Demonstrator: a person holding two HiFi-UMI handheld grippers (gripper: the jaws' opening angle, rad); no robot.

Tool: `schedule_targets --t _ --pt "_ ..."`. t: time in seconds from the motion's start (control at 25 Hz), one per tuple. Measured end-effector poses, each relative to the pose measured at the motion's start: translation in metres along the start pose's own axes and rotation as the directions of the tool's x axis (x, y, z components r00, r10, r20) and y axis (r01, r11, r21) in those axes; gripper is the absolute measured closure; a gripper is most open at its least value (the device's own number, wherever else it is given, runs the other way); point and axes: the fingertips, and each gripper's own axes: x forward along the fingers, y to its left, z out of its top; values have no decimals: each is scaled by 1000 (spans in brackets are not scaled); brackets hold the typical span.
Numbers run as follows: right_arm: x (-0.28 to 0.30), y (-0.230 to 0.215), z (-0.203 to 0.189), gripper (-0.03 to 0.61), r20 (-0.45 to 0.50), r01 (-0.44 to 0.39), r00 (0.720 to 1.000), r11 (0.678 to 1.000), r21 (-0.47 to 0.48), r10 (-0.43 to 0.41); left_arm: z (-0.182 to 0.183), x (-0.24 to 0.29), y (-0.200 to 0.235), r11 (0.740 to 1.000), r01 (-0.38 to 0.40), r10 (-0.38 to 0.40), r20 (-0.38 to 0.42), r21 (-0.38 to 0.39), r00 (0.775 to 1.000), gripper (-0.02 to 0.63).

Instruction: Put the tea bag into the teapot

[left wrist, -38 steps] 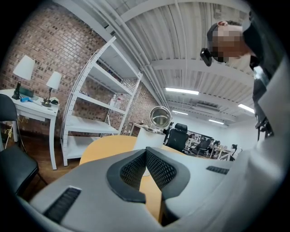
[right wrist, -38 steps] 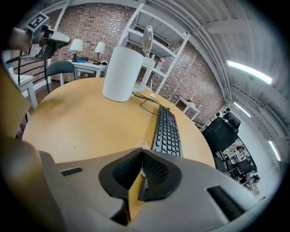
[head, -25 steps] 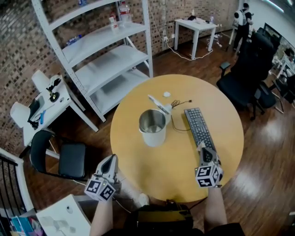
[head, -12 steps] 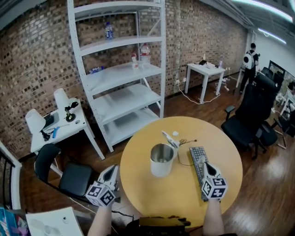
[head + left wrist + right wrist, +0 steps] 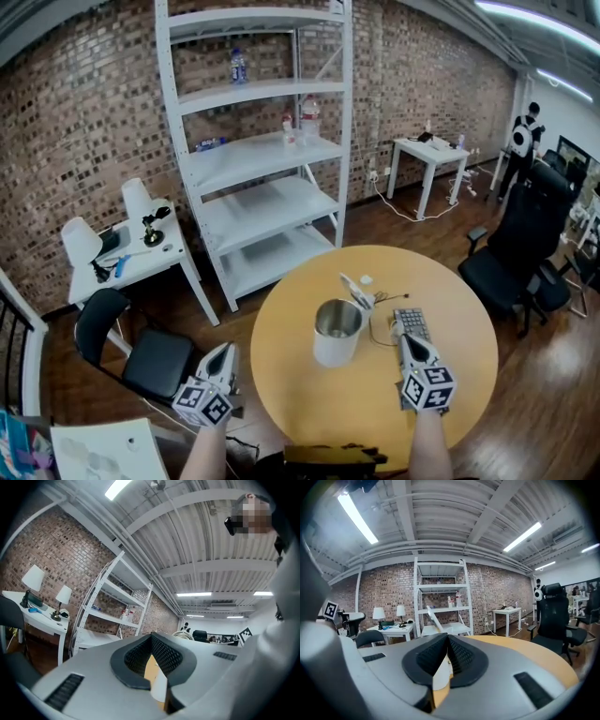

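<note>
Both tools have risen since the earlier frame, and the head view now takes in more of the shelving and brick wall. The right tool [image 5: 410, 345] hangs over the near end of the keyboard [image 5: 413, 322], its jaws clenched together with nothing between them. The left tool [image 5: 225, 356] is off the near left edge of the round worktop [image 5: 469, 347], also clenched and empty. The teapot [image 5: 336, 342], an open metal pot, stands ahead and to the left of the right tool, and ahead and to the right of the left one. The tea bag [image 5: 355, 290] is just beyond the teapot's far right rim, well apart from both tools; whether it touches the rim cannot be told.
</note>
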Motion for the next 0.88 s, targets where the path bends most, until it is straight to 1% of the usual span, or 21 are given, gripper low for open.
schedule_targets --t 0.08,0.16,0.24,0.32,0.4,0.56,0.72,0.88 --pt "5 10 3 580 -14 -25 1000 1000 0 25 -2 -5 -3 1000 -5 5 -3 -13 1000 620" --pt "13 19 5 580 -28 -48 998 999 -22 48 -2 -8 -9 1000 -12 11 -4 -17 1000 620" --pt "34 39 5 580 -46 -107 993 993 -44 105 0 -17 -10 999 -31 31 -1 -9 1000 620" --pt "56 64 6 580 -61 -159 986 984 -81 154 2 -31 -5 998 -59 59 1 1 998 620" --pt "73 84 9 580 -67 -184 982 974 -129 177 3 -44 2 996 -94 94 2 0 996 620" --pt "98 97 15 580 -82 -204 978 964 -170 193 2 -68 11 987 -162 162 3 -4 987 620" --pt "118 96 17 580 -75 -204 978 964 -170 194 10 -85 22 979 -204 204 28 0 979 620" --pt "135 95 11 580 -94 -196 979 966 -166 183 14 -97 32 971 -237 237 41 7 971 620"
